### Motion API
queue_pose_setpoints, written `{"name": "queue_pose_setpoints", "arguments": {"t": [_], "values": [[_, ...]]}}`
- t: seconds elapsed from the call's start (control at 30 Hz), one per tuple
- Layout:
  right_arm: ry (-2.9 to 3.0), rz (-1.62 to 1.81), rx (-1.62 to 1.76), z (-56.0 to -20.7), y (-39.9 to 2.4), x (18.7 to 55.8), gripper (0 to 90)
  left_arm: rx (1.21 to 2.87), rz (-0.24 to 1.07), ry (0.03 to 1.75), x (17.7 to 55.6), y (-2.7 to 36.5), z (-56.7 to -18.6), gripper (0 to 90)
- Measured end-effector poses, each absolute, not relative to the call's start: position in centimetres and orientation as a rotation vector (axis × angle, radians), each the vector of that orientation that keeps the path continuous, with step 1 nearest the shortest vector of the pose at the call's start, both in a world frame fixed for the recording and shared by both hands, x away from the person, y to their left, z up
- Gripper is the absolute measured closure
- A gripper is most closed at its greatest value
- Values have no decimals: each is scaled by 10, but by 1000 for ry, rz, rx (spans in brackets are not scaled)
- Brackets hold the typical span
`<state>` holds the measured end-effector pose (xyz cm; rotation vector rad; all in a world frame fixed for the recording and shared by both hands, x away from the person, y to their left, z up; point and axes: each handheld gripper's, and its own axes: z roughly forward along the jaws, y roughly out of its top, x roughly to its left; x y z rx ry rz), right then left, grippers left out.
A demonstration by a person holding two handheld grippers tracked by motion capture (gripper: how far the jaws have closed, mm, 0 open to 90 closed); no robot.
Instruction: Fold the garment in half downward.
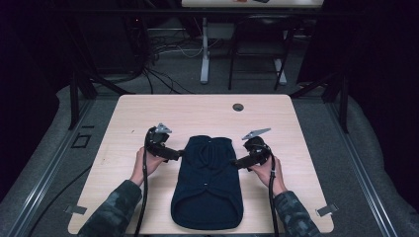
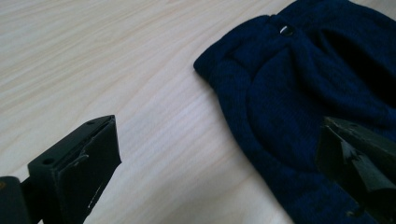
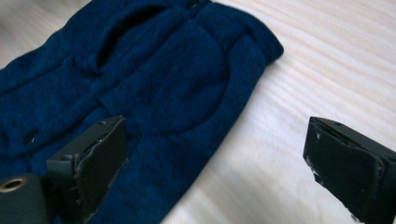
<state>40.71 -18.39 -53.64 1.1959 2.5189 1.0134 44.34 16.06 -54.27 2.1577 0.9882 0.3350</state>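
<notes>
Lying flat mid-desk [image 1: 148, 113], the dark blue knit sweater [image 1: 207, 182] looks soft and floppy. Both wide-open, empty grippers wait: left gripper [image 1: 179, 154] at nine o'clock, right gripper [image 1: 236, 162] at three. Pinch its thick side edges.

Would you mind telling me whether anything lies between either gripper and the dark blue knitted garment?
Nothing visible does. The left gripper and right gripper sit open at opposite edges of the dark blue knitted garment on the wooden table.
</notes>
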Motion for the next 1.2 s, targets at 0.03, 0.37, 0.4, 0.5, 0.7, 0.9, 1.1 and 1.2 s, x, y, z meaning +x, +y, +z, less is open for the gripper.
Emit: {"name": "queue_pose_setpoints", "arguments": {"t": [0.03,0.37,0.4,0.5,0.7,0.9,1.1,1.2], "values": [[2523,1016,1205,-536,-180,412,60,2162,320,986,447,156,-543,2],[2547,1002,1213,-537,-169,431,63,2193,289,979,462,140,-542,1],[2553,990,1222,-538,-167,435,64,2207,284,996,467,136,-543,1],[2560,982,1226,-540,-165,438,71,2232,288,1003,472,130,-545,1],[2553,977,1254,-544,-162,447,73,2255,276,1016,478,122,-550,3],[2567,946,1258,-544,-158,458,116,2266,273,1052,487,117,-555,19],[2573,908,1287,-550,-153,469,136,2275,244,1055,491,112,-559,44],[2568,875,1332,-555,-151,473,145,2290,240,1052,491,109,-561,41]]}}
